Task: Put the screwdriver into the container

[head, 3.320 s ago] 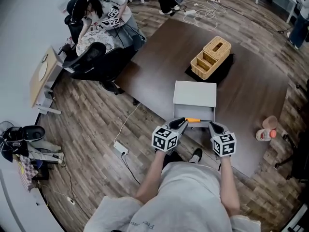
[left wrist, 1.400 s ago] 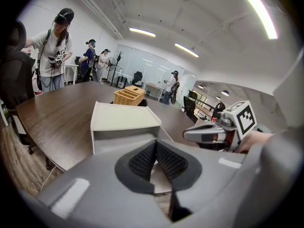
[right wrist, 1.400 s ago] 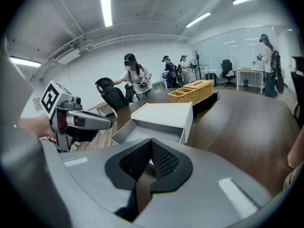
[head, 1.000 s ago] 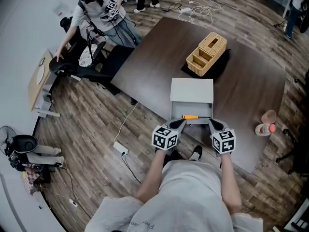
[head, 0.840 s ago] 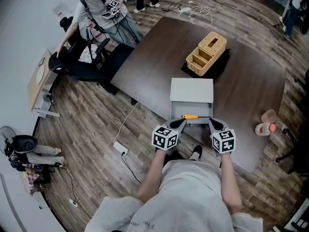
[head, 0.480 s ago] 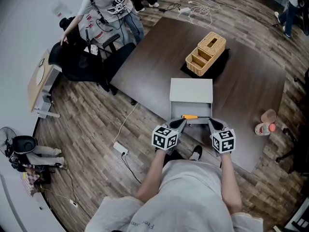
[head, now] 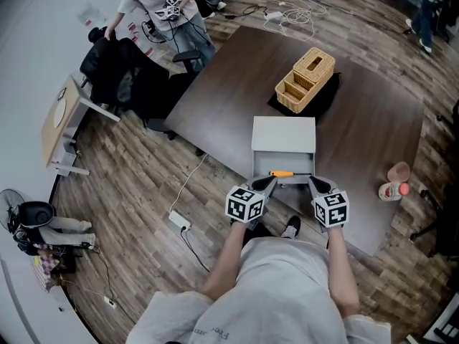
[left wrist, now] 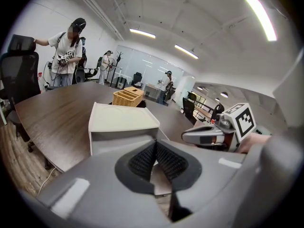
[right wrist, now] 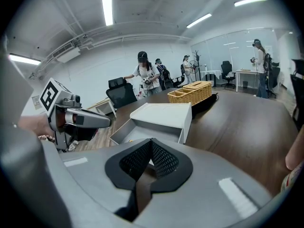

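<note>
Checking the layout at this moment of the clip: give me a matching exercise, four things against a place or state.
1 screwdriver
2 wicker basket
3 left tool
4 cups

a on a black mat
b shut, empty
c in the open drawer
d by the table's right edge, head view

Pairs: 1-c, 2-a, 3-b, 4-d

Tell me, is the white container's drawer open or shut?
Open. The drawer juts out of the white container toward the person, and the orange-handled screwdriver lies inside it.
</note>
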`<move>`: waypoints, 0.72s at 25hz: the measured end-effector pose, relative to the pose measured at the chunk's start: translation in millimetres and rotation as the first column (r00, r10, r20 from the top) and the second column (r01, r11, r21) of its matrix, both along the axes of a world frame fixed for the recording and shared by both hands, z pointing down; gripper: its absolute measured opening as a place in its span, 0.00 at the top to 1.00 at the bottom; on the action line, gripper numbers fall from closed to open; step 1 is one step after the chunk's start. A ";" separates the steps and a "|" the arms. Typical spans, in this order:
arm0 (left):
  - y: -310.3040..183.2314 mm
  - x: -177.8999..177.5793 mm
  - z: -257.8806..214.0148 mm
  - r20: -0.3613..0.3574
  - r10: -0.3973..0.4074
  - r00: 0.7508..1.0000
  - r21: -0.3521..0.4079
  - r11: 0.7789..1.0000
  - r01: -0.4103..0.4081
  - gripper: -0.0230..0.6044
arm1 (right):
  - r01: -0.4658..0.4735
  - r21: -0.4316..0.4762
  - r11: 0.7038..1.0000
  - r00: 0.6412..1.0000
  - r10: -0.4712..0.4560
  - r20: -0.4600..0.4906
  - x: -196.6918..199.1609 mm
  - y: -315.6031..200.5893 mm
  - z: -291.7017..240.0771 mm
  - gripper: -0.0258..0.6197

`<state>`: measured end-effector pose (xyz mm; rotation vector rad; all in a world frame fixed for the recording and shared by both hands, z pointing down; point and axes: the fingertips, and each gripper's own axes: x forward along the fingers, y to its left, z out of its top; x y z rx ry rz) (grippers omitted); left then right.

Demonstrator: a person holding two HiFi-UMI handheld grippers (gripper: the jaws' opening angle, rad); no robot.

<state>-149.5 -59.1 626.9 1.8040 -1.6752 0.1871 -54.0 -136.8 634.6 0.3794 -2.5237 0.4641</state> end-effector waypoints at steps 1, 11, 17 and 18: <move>-0.1 0.3 -0.2 0.000 0.000 1.000 0.000 1.000 0.000 0.88 | 0.000 -0.001 1.000 1.000 0.000 0.000 0.3 0.1 0.1 0.96; 1.0 -0.9 1.2 -0.001 0.002 1.000 -0.005 1.000 -0.002 0.88 | 0.007 -0.003 1.000 1.000 -0.007 -0.003 -2.8 2.1 1.4 0.96; 1.5 -0.3 0.6 0.001 0.001 1.000 -0.005 1.000 -0.001 0.88 | 0.007 -0.004 1.000 1.000 -0.007 -0.003 -1.3 2.4 0.4 0.96; 1.6 0.0 0.9 0.001 0.001 1.000 -0.005 1.000 -0.001 0.88 | 0.007 -0.004 1.000 1.000 -0.007 -0.003 -0.9 2.2 0.7 0.96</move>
